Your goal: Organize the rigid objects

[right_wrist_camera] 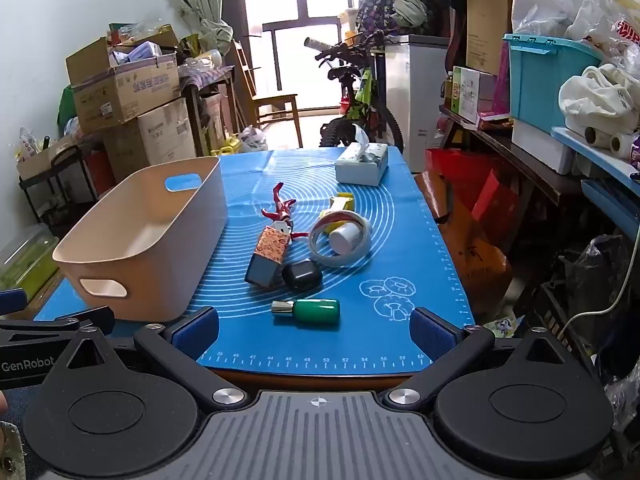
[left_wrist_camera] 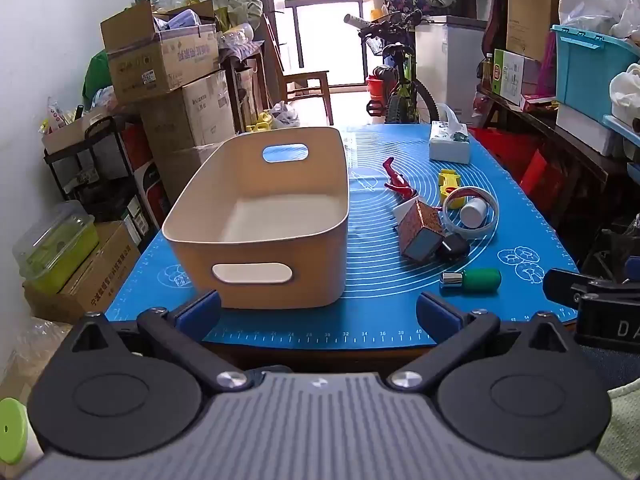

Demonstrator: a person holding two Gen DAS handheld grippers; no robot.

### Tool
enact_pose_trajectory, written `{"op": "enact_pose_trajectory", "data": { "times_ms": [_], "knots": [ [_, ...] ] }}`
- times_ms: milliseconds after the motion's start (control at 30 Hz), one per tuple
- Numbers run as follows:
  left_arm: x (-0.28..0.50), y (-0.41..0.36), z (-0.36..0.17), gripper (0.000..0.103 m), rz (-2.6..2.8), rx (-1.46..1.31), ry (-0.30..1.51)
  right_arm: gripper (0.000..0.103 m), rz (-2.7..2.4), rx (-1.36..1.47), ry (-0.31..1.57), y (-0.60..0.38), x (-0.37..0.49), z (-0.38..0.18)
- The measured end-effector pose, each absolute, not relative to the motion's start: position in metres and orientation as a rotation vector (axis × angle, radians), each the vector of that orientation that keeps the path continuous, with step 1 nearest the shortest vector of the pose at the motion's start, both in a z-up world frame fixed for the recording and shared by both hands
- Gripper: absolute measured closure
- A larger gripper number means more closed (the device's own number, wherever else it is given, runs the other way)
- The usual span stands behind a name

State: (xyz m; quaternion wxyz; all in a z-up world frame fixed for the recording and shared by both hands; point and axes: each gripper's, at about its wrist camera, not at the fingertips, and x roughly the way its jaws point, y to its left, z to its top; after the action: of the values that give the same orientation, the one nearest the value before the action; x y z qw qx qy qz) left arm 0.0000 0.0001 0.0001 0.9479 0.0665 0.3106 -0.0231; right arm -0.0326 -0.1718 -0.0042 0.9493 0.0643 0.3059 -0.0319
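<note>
Rigid objects: a glossy green bottle (right_wrist_camera: 316, 311) with a metallic cap, a rounded black case (right_wrist_camera: 302, 275) and a tape ring (right_wrist_camera: 340, 240) cluster mid-mat (right_wrist_camera: 400, 208), right of the smooth beige plastic bin (left_wrist_camera: 256, 220) at its left edge. Left gripper (left_wrist_camera: 318, 314) and right gripper (right_wrist_camera: 314, 330) hover at the near edge, jaws spread wide, grasping nothing

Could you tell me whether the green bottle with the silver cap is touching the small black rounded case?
Apart. The right wrist view shows a strip of blue mat between the green bottle with the silver cap and the small black rounded case.
</note>
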Motion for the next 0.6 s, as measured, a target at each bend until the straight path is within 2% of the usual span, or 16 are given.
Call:
{"op": "enact_pose_trajectory", "data": {
  "times_ms": [600],
  "knots": [
    [0.0001, -0.0001, 0.0, 0.0, -0.046, 0.141, 0.634, 0.002, -0.066, 0.126, 0.619, -0.1725, -0.0325, -0.0042]
  ]
}}
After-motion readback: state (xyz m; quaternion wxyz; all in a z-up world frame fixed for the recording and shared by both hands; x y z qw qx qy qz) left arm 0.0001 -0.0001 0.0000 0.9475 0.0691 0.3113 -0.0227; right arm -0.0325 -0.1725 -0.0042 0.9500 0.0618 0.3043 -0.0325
